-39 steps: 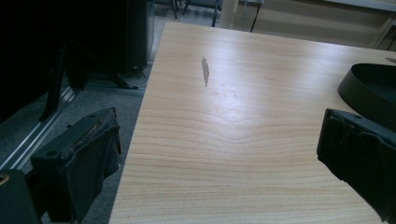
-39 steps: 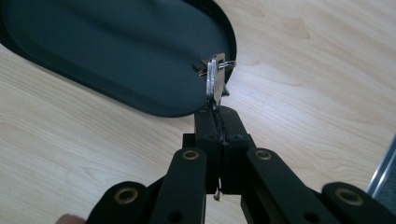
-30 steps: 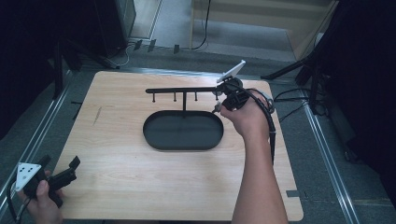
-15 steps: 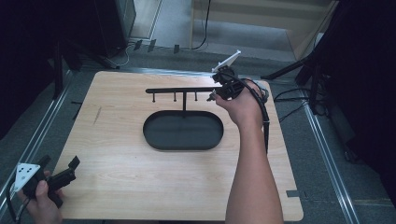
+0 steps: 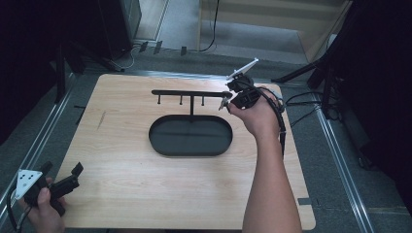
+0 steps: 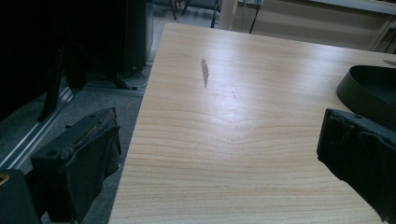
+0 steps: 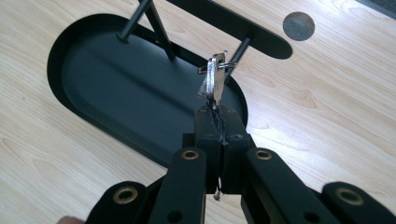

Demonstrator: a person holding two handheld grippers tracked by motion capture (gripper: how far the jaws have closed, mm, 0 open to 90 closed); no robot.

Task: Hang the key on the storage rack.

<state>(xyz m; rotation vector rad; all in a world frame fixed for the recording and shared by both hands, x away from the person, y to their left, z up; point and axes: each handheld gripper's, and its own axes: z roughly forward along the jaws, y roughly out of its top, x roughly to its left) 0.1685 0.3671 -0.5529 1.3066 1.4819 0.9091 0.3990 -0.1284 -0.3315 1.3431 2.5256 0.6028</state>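
Right gripper (image 7: pixel 215 114) at rack peg (image 7: pixel 237 55)

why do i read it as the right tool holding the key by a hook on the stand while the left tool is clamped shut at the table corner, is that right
Not quite: the left tool is open, its jaws standing wide apart over the table in the left gripper view. The right tool does hold the key by a hook on the stand.

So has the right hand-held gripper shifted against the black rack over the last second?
Yes. The right hand-held gripper, shut on the key, has edged up toward the right end of the rack's bar, now level with it.
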